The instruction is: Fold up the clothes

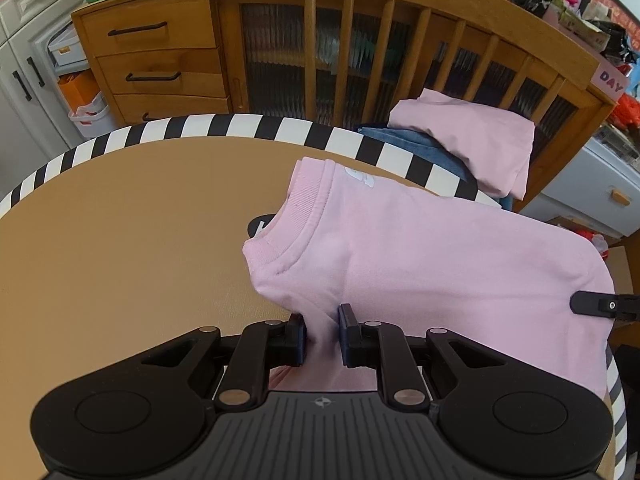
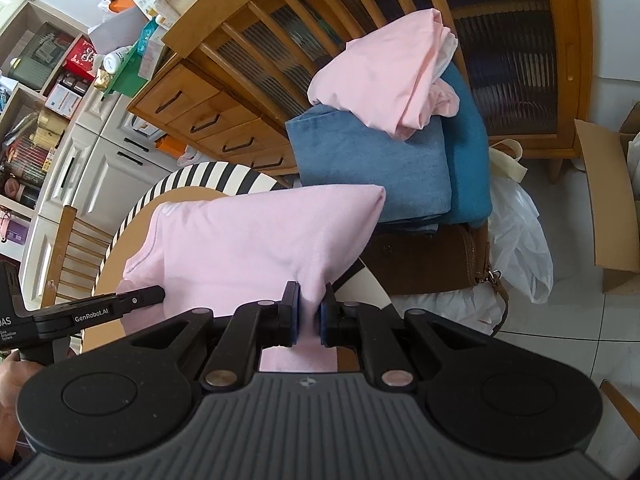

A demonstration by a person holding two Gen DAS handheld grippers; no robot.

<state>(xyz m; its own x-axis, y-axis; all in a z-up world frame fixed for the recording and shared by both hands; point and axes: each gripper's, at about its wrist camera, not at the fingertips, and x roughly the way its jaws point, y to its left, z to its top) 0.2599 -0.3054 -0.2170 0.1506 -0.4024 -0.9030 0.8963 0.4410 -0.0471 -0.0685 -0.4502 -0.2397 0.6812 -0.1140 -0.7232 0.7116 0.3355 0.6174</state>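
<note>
Both grippers, left gripper [image 1: 322, 334] and right gripper [image 2: 308, 312], pinch the pink shirt [image 1: 420, 248]; pull evenly toward six o'clock, keeping it flat on the table [image 1: 120, 240].

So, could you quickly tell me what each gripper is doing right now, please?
Left gripper: closed, pinching the pink sweatshirt below its collar.
Right gripper: closed, pinching the same pink sweatshirt.
</note>
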